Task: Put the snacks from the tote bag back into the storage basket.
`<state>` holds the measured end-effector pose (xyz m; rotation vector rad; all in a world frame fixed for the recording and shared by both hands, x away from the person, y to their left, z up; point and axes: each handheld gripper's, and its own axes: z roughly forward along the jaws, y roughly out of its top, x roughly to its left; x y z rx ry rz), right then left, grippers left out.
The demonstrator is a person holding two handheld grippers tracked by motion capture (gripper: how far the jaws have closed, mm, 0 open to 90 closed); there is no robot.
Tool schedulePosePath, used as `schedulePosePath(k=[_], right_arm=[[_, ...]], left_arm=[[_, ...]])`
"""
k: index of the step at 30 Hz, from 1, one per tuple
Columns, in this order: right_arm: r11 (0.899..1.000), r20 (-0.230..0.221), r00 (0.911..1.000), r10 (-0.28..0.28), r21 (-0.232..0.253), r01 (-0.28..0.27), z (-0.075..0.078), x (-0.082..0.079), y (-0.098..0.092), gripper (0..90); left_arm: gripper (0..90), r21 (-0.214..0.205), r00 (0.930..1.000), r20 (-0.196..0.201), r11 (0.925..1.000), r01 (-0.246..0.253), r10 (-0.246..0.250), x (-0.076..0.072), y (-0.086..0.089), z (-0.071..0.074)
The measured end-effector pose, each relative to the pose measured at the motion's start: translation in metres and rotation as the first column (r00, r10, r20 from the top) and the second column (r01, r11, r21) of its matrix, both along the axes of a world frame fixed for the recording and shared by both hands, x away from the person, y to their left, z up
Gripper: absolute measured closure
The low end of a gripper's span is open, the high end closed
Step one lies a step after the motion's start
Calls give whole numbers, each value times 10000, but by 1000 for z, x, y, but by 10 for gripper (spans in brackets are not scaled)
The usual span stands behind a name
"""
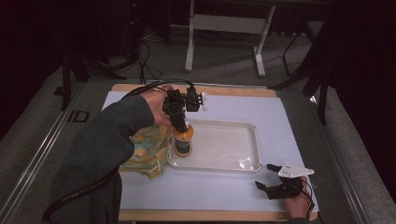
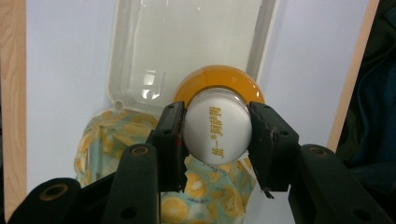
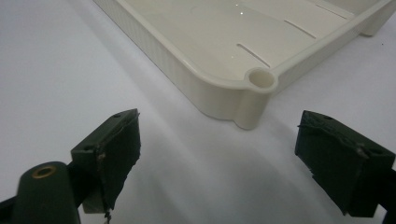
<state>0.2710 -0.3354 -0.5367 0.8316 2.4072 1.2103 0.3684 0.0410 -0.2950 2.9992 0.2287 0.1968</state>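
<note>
Your left gripper (image 2: 217, 135) pinches the orange bottle (image 2: 218, 105) by its white cap over the tray (image 1: 233, 164) corner; release remains. Right gripper (image 3: 233, 158) spread, idle.

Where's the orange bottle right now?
In the high view the orange bottle stands upright at the near-left corner of the white tray, beside the lemon-print cloth. The left gripper is shut on its white cap.
</note>
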Motion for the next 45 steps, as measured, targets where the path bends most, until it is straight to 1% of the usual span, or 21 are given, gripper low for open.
schedulePosePath(k=[10, 13, 14, 15, 22, 25, 31, 45], right_arm=[[10000, 1, 10000, -1, 2, 1, 0, 0, 0, 139], [10000, 10, 10000, 0, 2, 0, 0, 0, 0, 139], [10000, 13, 10000, -4, -1, 4, 0, 0, 0, 139], [10000, 22, 10000, -9, -6, 9, 0, 0, 0, 139], [10000, 6, 10000, -16, -3, 16, 0, 0, 0, 139], [10000, 19, 10000, -16, -8, 16, 0, 0, 0, 139], [10000, 20, 10000, -21, -8, 21, 0, -1, 0, 139], [10000, 19, 10000, -24, 0, 24, 0, -1, 0, 139]], left_arm=[[594, -9, 9999, -129, 10000, -1, 1, 1, -3, -12], [593, -70, 9998, -206, 10000, -20, 19, 2, -1, -19], [593, -70, 9998, -206, 10000, -20, 19, 2, -1, -19], [593, -40, 9997, -256, 10000, -51, 50, 2, 0, -23], [593, -9, 9995, -317, 10000, -78, 78, 2, 2, -29], [593, -75, 9992, -361, 9999, -153, 151, 2, 3, -34], [593, -39, 9988, -478, 9999, -128, 126, 3, 4, -39], [593, 109, 9986, -532, 9999, -67, 72, 0, 5, -46]])
